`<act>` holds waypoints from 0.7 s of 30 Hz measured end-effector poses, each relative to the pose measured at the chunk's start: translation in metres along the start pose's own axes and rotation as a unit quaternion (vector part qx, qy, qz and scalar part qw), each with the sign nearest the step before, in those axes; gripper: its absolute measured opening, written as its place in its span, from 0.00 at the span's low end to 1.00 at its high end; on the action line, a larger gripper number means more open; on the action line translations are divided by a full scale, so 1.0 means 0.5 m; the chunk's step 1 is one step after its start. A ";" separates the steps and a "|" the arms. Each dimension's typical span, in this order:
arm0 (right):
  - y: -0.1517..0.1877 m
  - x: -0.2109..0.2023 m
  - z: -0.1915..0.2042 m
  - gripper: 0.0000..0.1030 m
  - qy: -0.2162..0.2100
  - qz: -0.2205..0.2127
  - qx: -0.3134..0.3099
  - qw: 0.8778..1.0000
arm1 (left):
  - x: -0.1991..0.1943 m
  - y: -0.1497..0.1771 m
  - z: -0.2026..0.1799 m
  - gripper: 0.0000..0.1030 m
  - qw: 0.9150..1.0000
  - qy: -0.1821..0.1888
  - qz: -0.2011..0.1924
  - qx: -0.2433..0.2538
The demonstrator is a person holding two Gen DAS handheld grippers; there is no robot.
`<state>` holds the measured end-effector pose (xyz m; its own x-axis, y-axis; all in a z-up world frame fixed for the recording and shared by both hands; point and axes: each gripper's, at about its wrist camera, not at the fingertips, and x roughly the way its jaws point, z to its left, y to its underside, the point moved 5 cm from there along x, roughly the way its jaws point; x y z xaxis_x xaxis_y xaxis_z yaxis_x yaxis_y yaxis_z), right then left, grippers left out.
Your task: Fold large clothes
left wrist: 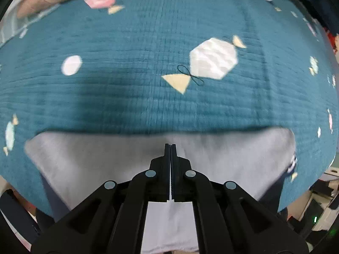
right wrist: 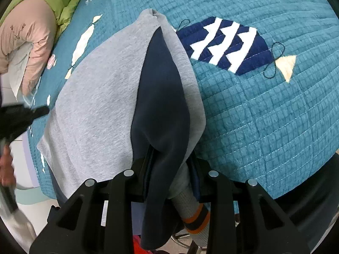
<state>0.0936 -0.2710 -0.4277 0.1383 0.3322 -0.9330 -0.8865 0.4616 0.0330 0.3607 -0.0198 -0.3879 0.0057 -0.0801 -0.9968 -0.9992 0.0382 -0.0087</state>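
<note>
The grey sweatshirt [right wrist: 95, 97] lies spread on the teal quilted bedspread [right wrist: 264, 127] of the bed, its navy lining [right wrist: 161, 97] showing where a layer is lifted; it looks soft, thick and limp, so I expect it to sag and drag rather than hold a crease. My right gripper [right wrist: 169, 169] has its fingers clamped on a bunched fold near the striped cuff [right wrist: 196, 218]. My left gripper [left wrist: 170, 148] is empty, fingers pressed together above the grey edge; a hem or corner seems the best hold.
</note>
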 end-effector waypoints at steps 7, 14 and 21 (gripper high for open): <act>-0.005 0.004 -0.001 0.30 -0.016 0.010 0.012 1.000 | 0.116 -0.010 -0.008 0.00 0.997 -0.053 0.024 0.042; -0.005 0.004 -0.005 0.30 -0.025 0.011 0.015 1.000 | -0.015 0.041 0.026 0.00 0.998 0.060 0.009 -0.010; -0.005 0.003 -0.004 0.31 -0.022 0.011 0.018 1.000 | 0.045 0.123 0.018 0.00 0.999 0.034 0.008 -0.014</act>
<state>0.0953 -0.2734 -0.4301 0.1390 0.3778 -0.9154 -0.8731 0.4830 0.0668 0.2999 -0.0102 -0.4115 -0.0112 -0.1472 -0.9890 -0.9999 0.0117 0.0096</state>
